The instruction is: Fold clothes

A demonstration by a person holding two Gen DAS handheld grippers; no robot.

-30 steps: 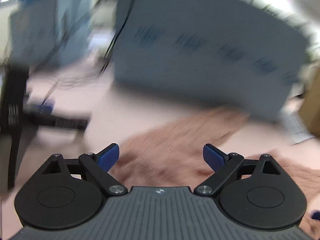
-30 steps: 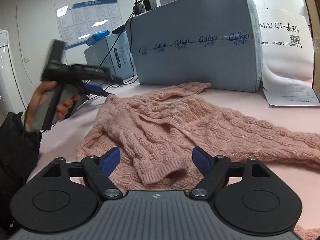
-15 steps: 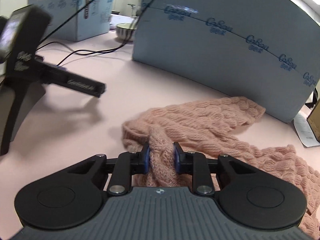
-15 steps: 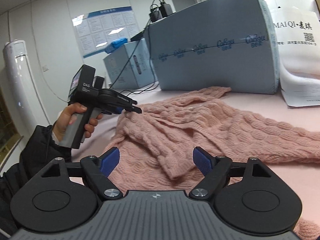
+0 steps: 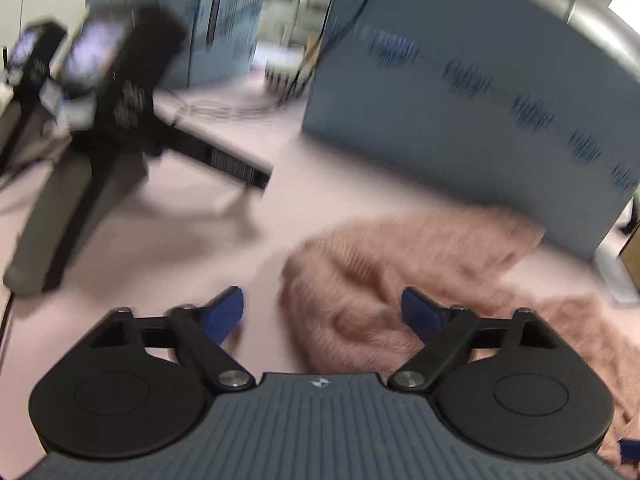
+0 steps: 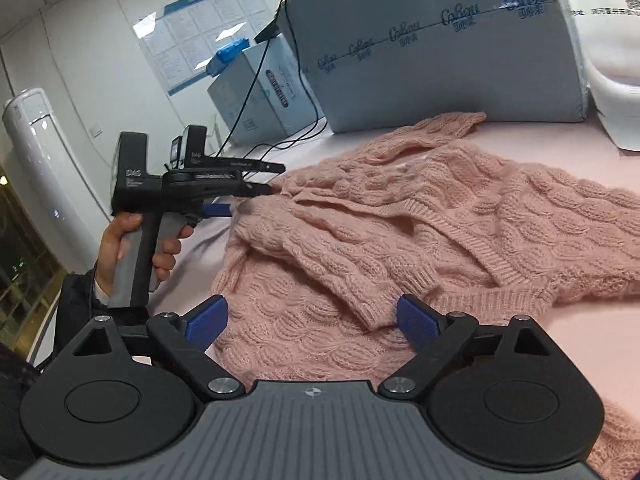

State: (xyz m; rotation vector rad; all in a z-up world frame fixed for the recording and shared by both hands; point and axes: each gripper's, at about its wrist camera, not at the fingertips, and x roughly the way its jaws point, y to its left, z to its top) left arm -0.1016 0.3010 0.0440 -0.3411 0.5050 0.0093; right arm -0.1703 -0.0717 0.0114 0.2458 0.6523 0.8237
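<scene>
Starting at our left, the left gripper (image 5: 322, 312) has its blue pads spread wide with nothing between them. The pink sweater (image 5: 360, 300) lies just ahead of it and off to its right, its nearest bulge of knit reaching in between the pads on the right-hand side; the view is smeared with blur, so we cannot tell whether any yarn touches a pad. From the right wrist view we see this same gripper at the garment's far left edge, its tips right at the knit.

Moving right, the right gripper (image 6: 308, 320) also stands wide apart and empty. A ribbed cuff (image 6: 374, 312) points straight into its gap, closer to the right pad, and the sleeve runs away from it up and leftward. The body stretches from the left claw out past our right, so its long axis lies crosswise to both claws.

The sweater looks rumpled: thick cable knit, one sleeve thrown over the body, another reaching toward the grey box (image 6: 440, 48) behind. We judge the right hand nearer a clean grab at the cuff.
</scene>
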